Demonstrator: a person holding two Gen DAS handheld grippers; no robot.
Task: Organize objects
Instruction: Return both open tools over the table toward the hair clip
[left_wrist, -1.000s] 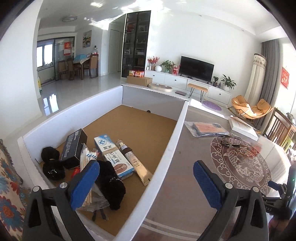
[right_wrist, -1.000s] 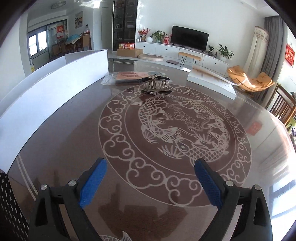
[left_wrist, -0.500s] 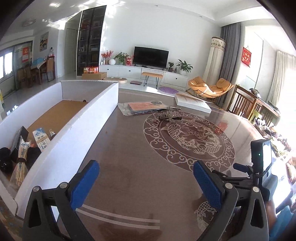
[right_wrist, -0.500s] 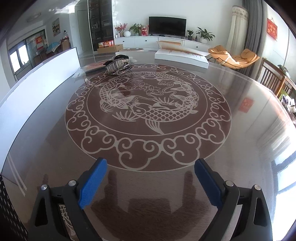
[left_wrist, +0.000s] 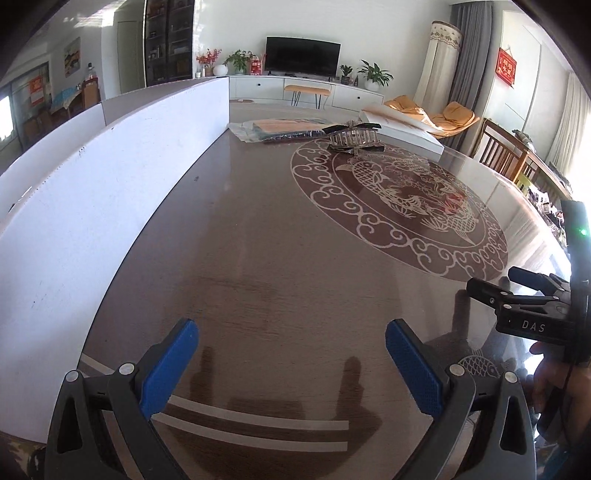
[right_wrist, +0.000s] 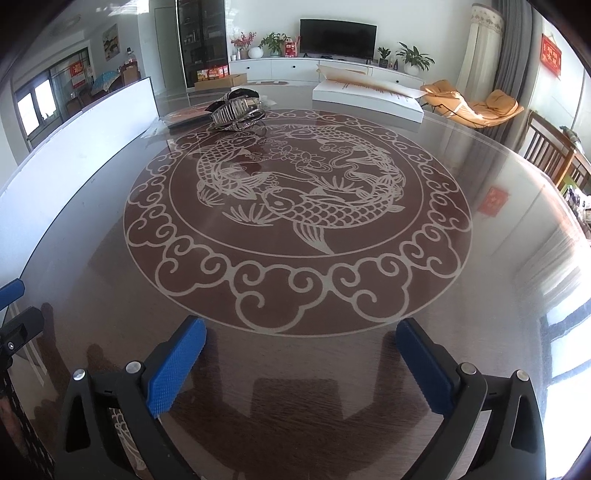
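Since the earlier frames, the left wrist view had swung away from the inside of the tall white cardboard box (left_wrist: 110, 206) and dropped low over the glossy brown round table with a pale carp-and-cloud medallion (left_wrist: 258, 258); the box's contents, seen a second before, were now hidden behind its wall. The right wrist view had also settled closer to the tabletop.

The left gripper (left_wrist: 291, 354) hovered just above the bare table near its front edge, its blue-padded fingers (left_wrist: 168, 363) spread wide with nothing between them. The right gripper (right_wrist: 301, 358) sat beside it, also low over the table. Its jaws had just been opening and now stood fully apart, empty, with only tabletop between the blue pads (right_wrist: 175, 363).

The things left to tidy lay well apart from both grippers, at the far side of the table: a silver-and-black sparkly hair claw clip (right_wrist: 238, 109) resting on the medallion's far rim, and just behind it a flat clear plastic packet with orange contents (left_wrist: 280, 127). A large flat white box lid (right_wrist: 365, 98) lay farther right. The white cardboard box stood along the table's left edge, probably so that either hand could drop items over its wall.

Both grippers, open and unloaded, looked poised for a fresh pickup. The clip seemed the likely next target, and it would need a long forward reach.
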